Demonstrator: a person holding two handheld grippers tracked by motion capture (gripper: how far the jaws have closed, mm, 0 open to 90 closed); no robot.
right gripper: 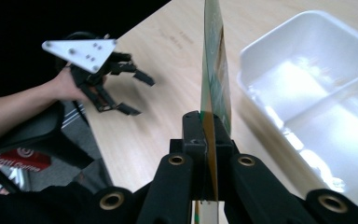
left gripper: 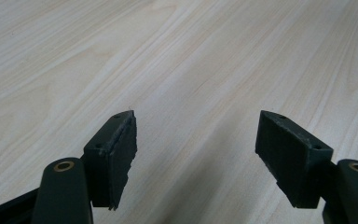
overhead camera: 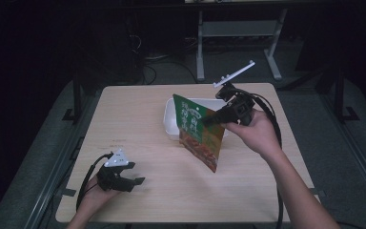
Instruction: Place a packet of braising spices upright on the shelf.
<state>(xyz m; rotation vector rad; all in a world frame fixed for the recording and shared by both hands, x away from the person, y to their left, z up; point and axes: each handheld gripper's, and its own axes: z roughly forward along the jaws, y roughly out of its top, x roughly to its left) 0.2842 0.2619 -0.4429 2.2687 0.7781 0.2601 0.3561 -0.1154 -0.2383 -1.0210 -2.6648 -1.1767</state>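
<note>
A flat green and orange food pouch hangs in the air over the middle of the wooden table, with my right gripper shut on its right edge. In the right gripper view the pouch stands edge-on, clamped between the two black jaws. Behind it sits a white plastic tray with two compartments. My left gripper rests low at the table's near left corner, held in a hand, its pads wide apart over bare wood with nothing between them. That left gripper is also in the right gripper view.
Metal desk legs and cables stand on the dark floor behind the table. Grey floor mats flank the table on both sides. A cable trails from my right gripper along the forearm.
</note>
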